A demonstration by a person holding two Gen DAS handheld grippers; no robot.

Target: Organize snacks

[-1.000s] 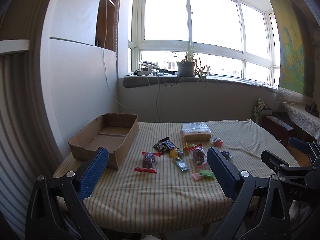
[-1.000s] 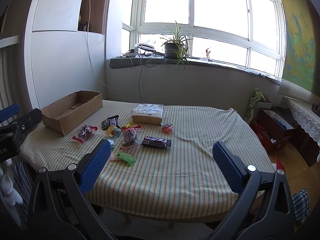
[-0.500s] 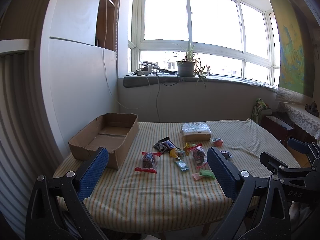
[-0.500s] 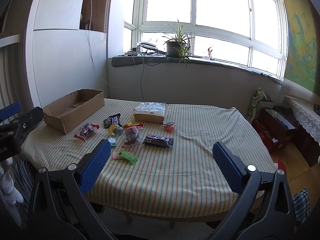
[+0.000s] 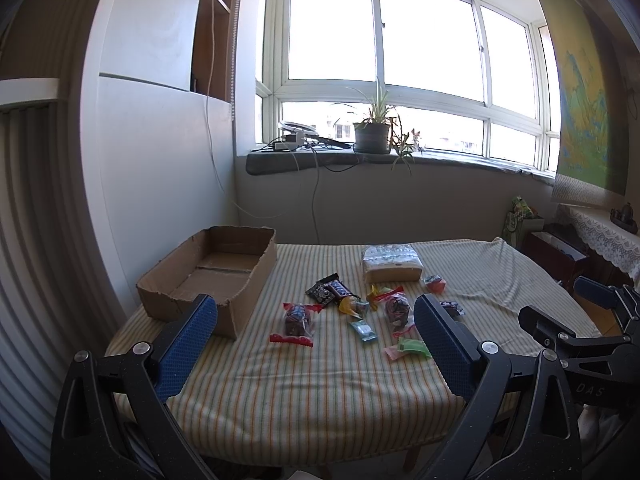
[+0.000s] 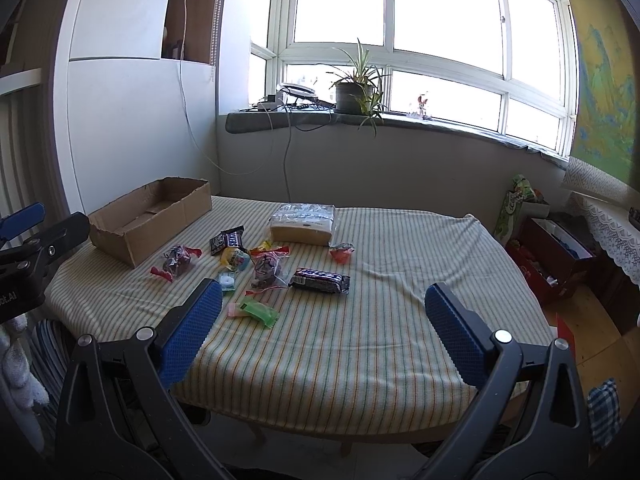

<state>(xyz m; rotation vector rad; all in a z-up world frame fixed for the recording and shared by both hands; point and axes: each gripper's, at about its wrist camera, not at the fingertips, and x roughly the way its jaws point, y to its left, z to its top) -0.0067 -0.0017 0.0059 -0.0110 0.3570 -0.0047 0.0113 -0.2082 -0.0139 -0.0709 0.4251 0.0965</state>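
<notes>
An empty cardboard box (image 5: 212, 276) (image 6: 152, 216) stands at the table's left. Loose snacks lie mid-table: a red-ended bag of chocolates (image 5: 297, 322) (image 6: 178, 260), a dark candy bar (image 6: 320, 280), a green candy (image 5: 412, 347) (image 6: 256, 311), a small dark Snickers bar (image 5: 336, 289) (image 6: 231, 240), a large clear-wrapped pack (image 5: 391, 262) (image 6: 304, 222). My left gripper (image 5: 316, 334) is open and empty before the table's near edge. My right gripper (image 6: 324, 322) is open and empty above the near edge; it also shows in the left wrist view (image 5: 568, 320).
The table has a striped cloth (image 6: 400, 320). A white wall panel (image 5: 152, 168) stands left of the box. A windowsill with a potted plant (image 6: 356, 92) is behind. Boxes and a lace-covered cabinet (image 6: 560, 248) stand at the right.
The right gripper has drifted slightly forward and right, so the snacks sit a bit nearer in its view. The left gripper has barely moved. Both stay open.
</notes>
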